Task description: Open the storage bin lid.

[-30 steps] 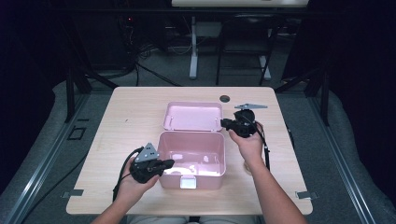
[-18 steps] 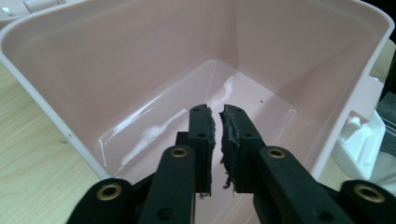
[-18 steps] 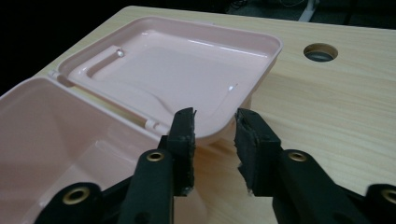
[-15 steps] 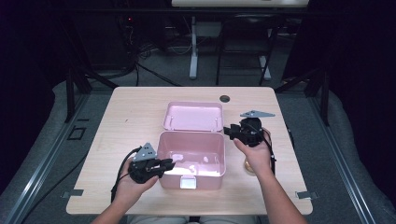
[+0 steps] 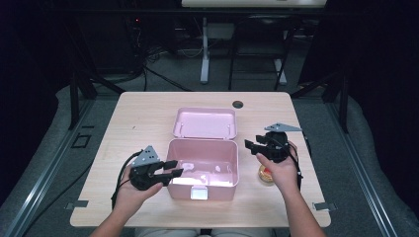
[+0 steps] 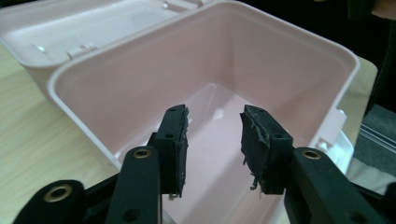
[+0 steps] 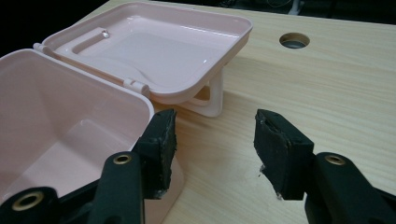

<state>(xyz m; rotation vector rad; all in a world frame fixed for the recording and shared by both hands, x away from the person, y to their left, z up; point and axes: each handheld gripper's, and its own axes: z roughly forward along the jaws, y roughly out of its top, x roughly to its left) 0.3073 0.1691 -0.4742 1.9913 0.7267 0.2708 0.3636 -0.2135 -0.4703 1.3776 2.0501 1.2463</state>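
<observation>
Sitting at the middle of the bench [image 5: 148, 123], pink box [image 5: 202, 168] is open, mouth facing up, lid [image 5: 204, 122] flipped back flat behind it toward the far edge, inner side up. Box long axis runs left-right across the bench; latch tab faces the person. Left hand-held gripper [image 5: 170, 168] at the box's left wall, pointing right over the rim into the cavity; its jaws have just been opening, released, nothing between the pads. Right hand-held gripper [image 5: 253, 145] just beside the box's right rear corner, pointing left; jaws also just been opening, released, gap holds bare bench. Small round yellow-red item [image 5: 264, 174] lies on the bench under the right hand. Round hole [image 5: 237, 104] near far edge.
</observation>
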